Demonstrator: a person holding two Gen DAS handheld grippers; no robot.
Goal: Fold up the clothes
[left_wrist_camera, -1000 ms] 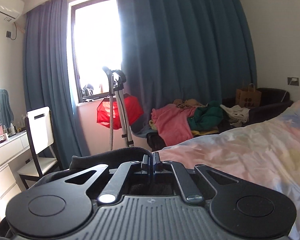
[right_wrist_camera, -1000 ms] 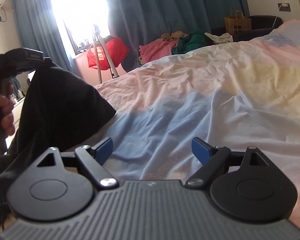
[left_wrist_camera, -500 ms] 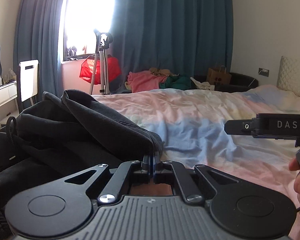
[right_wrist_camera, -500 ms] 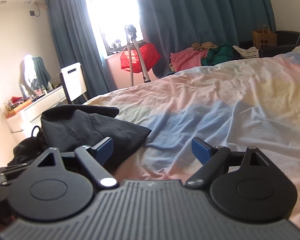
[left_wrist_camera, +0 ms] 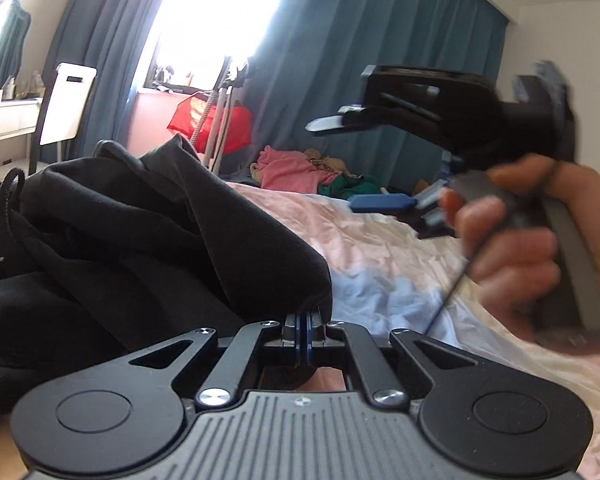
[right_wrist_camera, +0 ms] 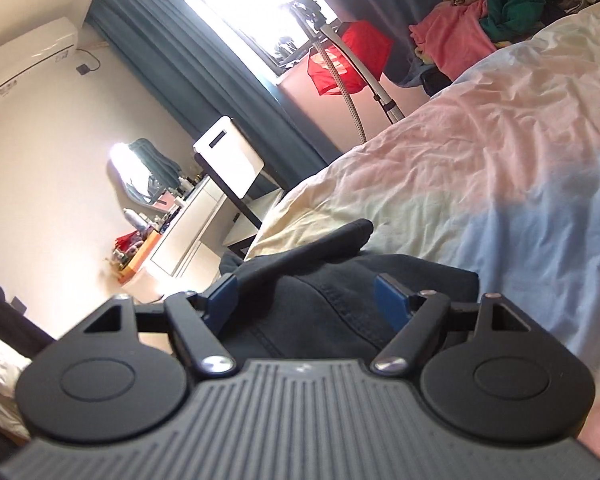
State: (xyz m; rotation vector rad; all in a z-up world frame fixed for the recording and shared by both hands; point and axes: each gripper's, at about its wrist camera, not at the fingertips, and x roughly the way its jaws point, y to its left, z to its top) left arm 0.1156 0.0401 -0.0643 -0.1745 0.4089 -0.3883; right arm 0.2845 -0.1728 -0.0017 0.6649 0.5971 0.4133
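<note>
Pastel bedding [right_wrist_camera: 500,152] stretches ahead of both tongs. Left tongs [left_wrist_camera: 305,322] clamp an edge of the black garment [left_wrist_camera: 140,240], bunched to their left. Right tongs [right_wrist_camera: 306,300], jaws just narrowing yet apart, hover over it without gripping. No fold shows; everything remains.

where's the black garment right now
The black garment lies bunched on the bed's left edge in the left wrist view, its corner pinched in the shut left tongs, white chair behind it.
</note>
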